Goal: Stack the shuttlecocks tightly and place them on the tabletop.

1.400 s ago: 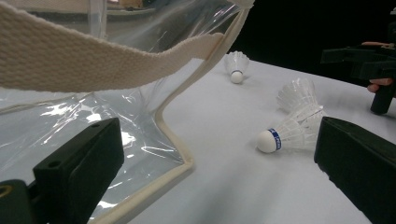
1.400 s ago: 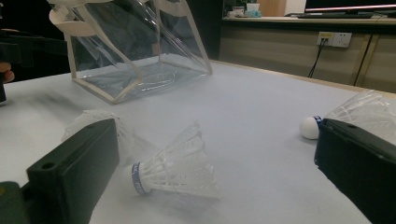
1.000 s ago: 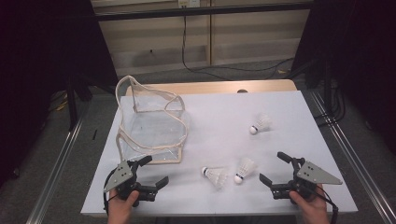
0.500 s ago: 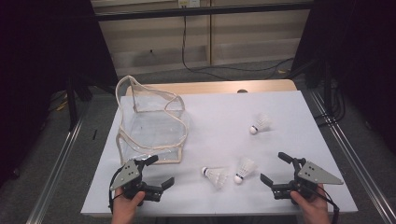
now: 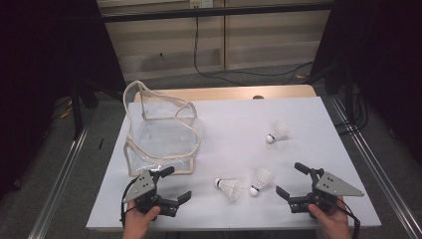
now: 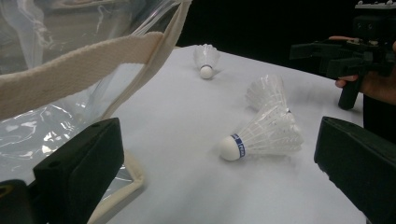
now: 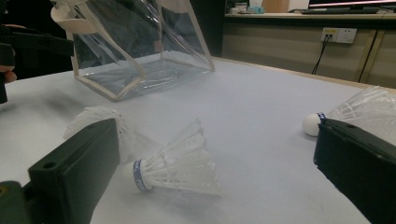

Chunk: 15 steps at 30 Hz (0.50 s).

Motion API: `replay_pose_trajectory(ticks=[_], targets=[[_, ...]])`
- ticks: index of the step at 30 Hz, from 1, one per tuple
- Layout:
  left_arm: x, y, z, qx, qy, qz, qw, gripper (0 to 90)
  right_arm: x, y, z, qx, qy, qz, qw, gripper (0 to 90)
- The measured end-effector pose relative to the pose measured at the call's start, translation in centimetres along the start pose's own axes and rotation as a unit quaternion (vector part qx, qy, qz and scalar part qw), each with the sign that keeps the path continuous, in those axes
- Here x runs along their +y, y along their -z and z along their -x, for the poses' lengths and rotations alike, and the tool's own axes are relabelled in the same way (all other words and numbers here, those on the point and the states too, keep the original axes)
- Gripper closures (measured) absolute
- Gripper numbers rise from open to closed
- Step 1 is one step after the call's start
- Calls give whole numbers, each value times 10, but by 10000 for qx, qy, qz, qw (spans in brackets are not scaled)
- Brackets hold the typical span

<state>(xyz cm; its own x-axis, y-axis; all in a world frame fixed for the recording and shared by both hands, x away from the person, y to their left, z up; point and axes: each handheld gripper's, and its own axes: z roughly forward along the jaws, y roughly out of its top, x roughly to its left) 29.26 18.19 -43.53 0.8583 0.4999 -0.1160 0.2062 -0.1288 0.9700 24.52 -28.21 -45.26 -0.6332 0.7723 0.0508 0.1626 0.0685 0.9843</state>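
Observation:
Three white shuttlecocks lie on the white table (image 5: 234, 129). One shuttlecock (image 5: 229, 187) (image 6: 266, 137) lies just right of my left gripper (image 5: 178, 183) (image 6: 217, 165), which is open and holds nothing. A second shuttlecock (image 5: 260, 180) (image 7: 177, 163) lies between the jaws' line of my right gripper (image 5: 288, 179) (image 7: 215, 158), also open, a short way in front of it. The third shuttlecock (image 5: 277, 132) (image 7: 355, 112) rests farther back on the right. A clear bag (image 5: 159, 134) (image 6: 70, 70) (image 7: 140, 51) with cream trim stands just behind the left gripper.
The table's front edge (image 5: 224, 226) runs just beneath both hands. Metal rails (image 5: 64, 169) flank the table on both sides. A wooden strip (image 5: 224, 93) borders the far edge, with cables on the floor behind.
My left gripper has shifted a little to the right, closer to the bag's front corner and the nearest shuttlecock. The right gripper and the shuttlecocks have stayed put.

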Motion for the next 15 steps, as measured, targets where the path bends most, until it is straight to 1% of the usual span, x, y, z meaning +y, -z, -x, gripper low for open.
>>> replay_pose_trajectory(ticks=[7, 11, 15], targets=[[1, -7, 3, -94, 16, -22, 10000, 16, 0, 2, 0, -23, -16, 4, 10000, 0], [2, -13, 7, -165, 17, -95, 9998, 17, 0, 1, 0, -15, -6, 6, 10000, 0], [3, -17, 10, -194, 12, -86, 9998, 17, 1, 2, 0, -11, 18, 19, 10000, 0]])
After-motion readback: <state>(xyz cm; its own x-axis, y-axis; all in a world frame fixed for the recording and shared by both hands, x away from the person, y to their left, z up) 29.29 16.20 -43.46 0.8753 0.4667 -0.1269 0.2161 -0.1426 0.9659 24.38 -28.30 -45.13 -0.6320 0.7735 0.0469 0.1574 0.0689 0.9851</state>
